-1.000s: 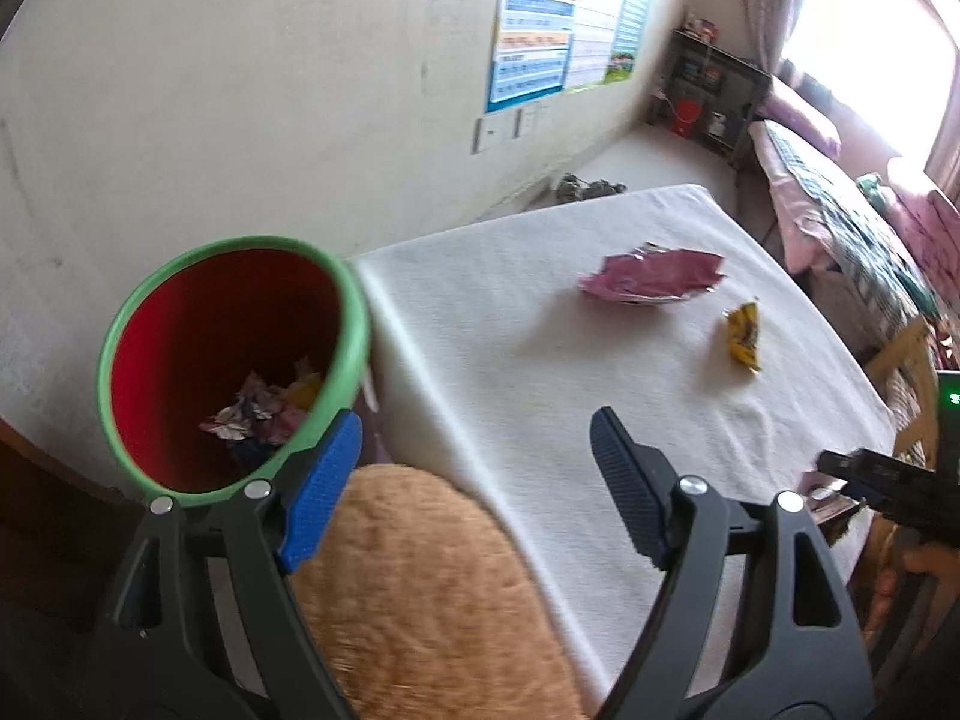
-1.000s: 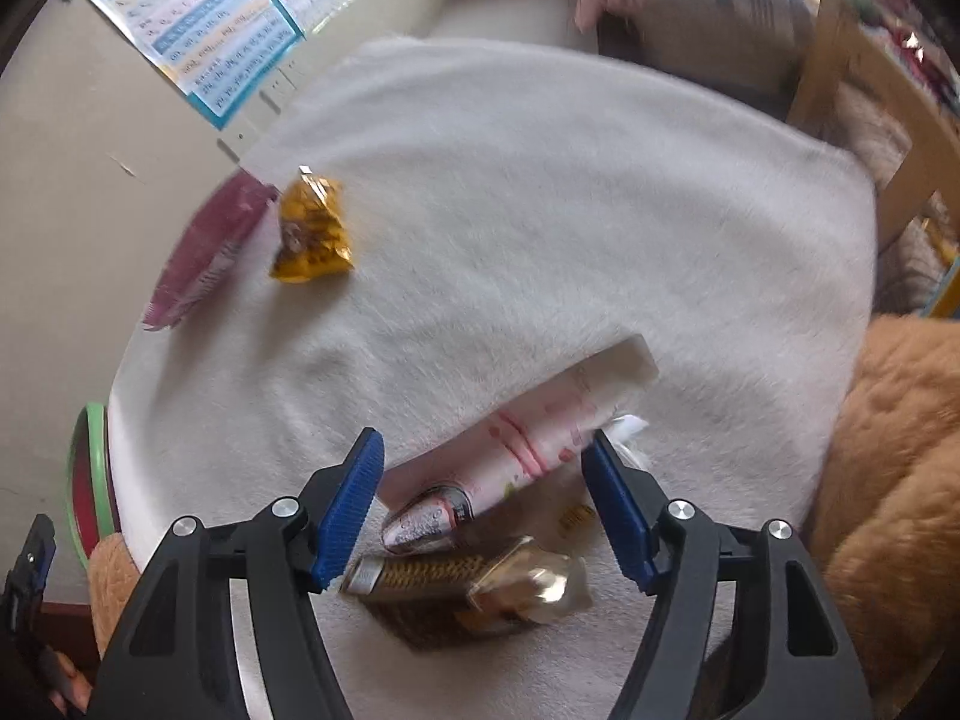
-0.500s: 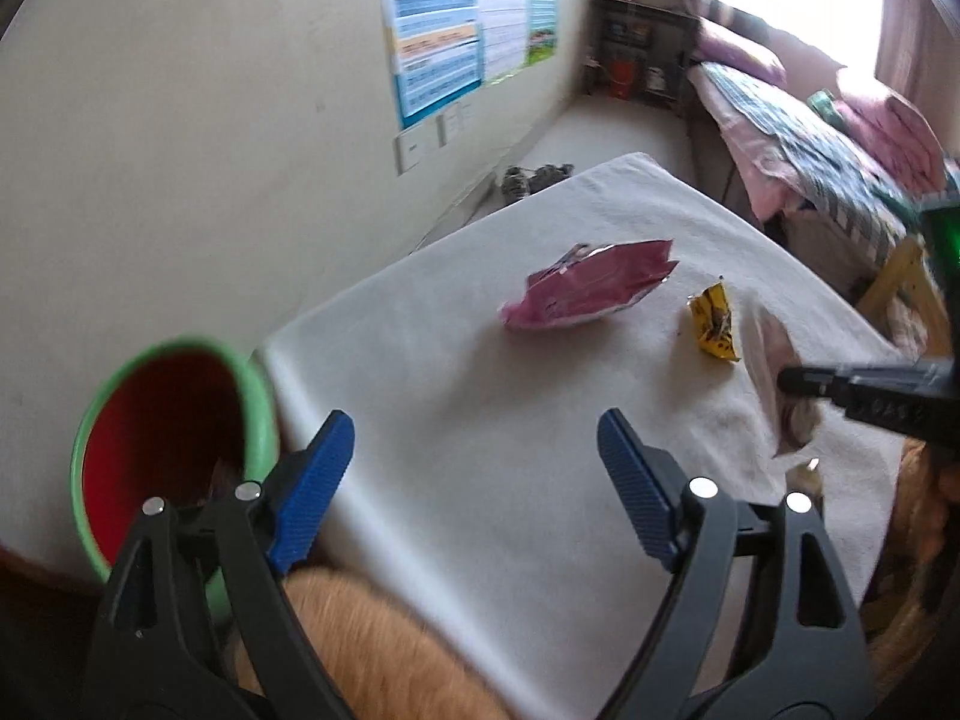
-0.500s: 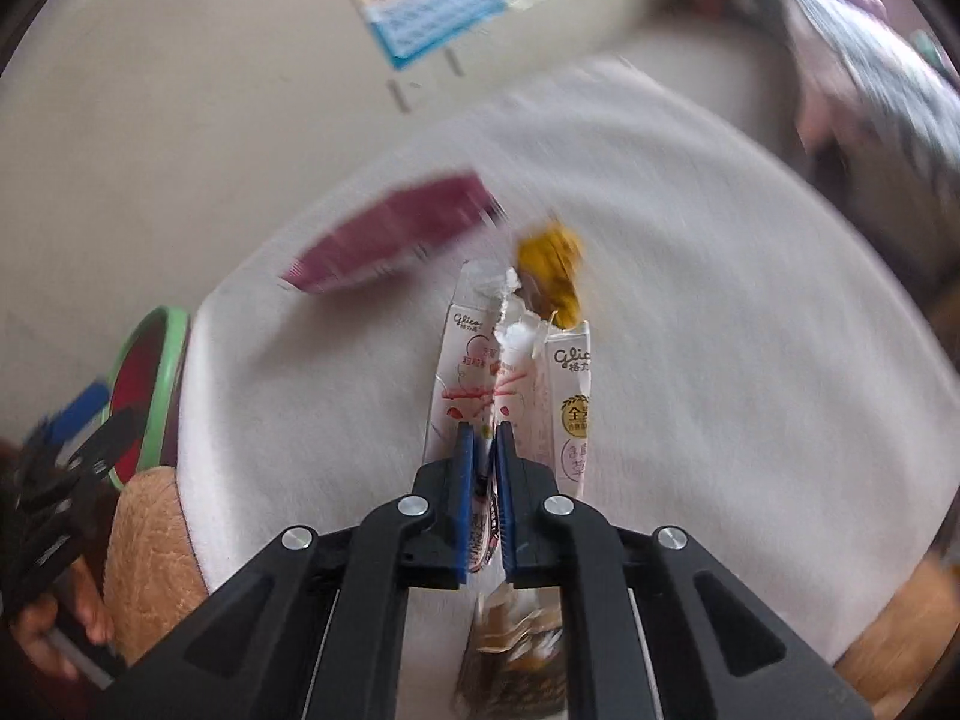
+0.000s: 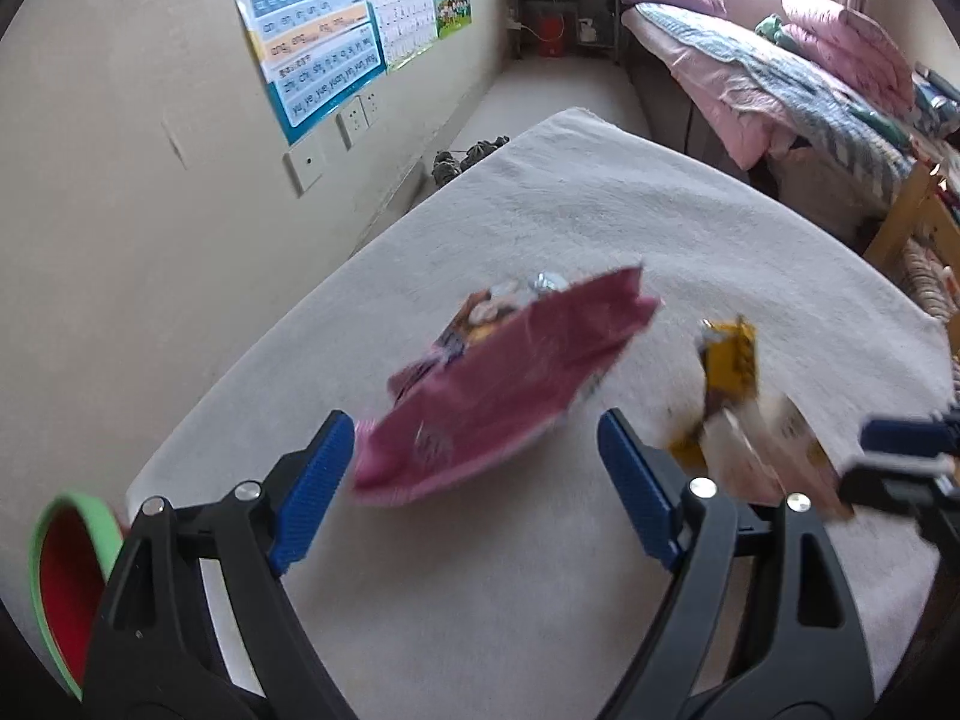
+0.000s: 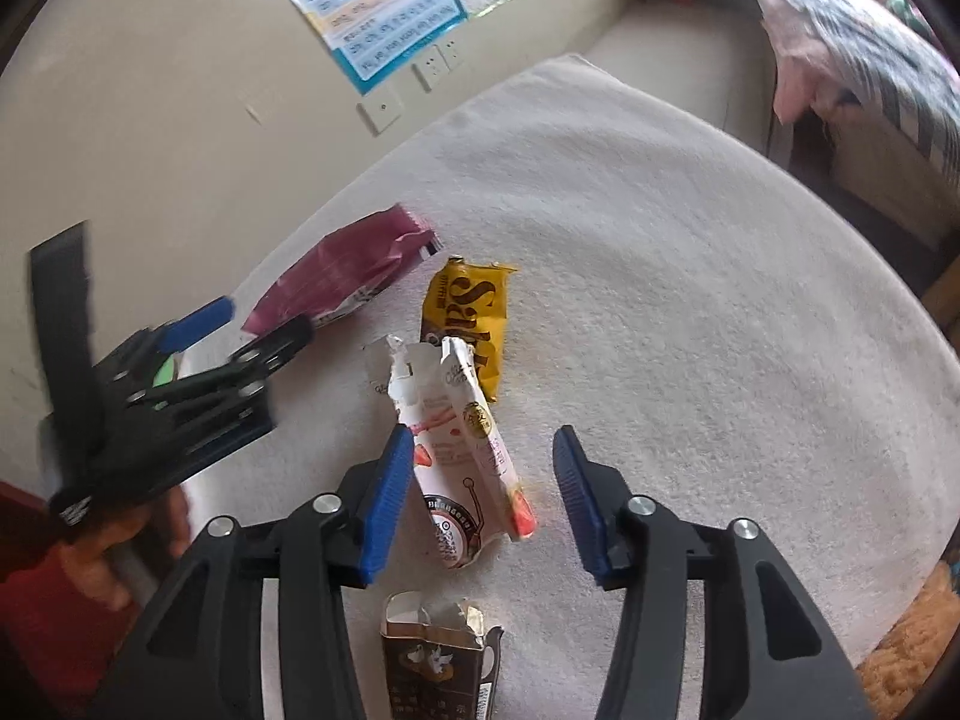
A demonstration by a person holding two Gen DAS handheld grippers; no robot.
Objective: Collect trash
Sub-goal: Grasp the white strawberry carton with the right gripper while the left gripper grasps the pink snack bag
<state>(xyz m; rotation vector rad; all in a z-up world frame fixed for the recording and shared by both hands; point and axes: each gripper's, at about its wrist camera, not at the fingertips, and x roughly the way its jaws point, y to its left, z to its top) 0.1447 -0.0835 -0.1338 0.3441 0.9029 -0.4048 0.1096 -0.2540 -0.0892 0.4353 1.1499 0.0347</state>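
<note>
The table, under a white cloth, carried four pieces of trash. The maroon bag lay near the wall-side edge, just ahead of the left gripper, whose jaws were spread and empty. The right gripper was likewise released, straddling the torn white box. The yellow wrapper touched that box. A dark carton sat below. The bin stood off the table's near corner.
</note>
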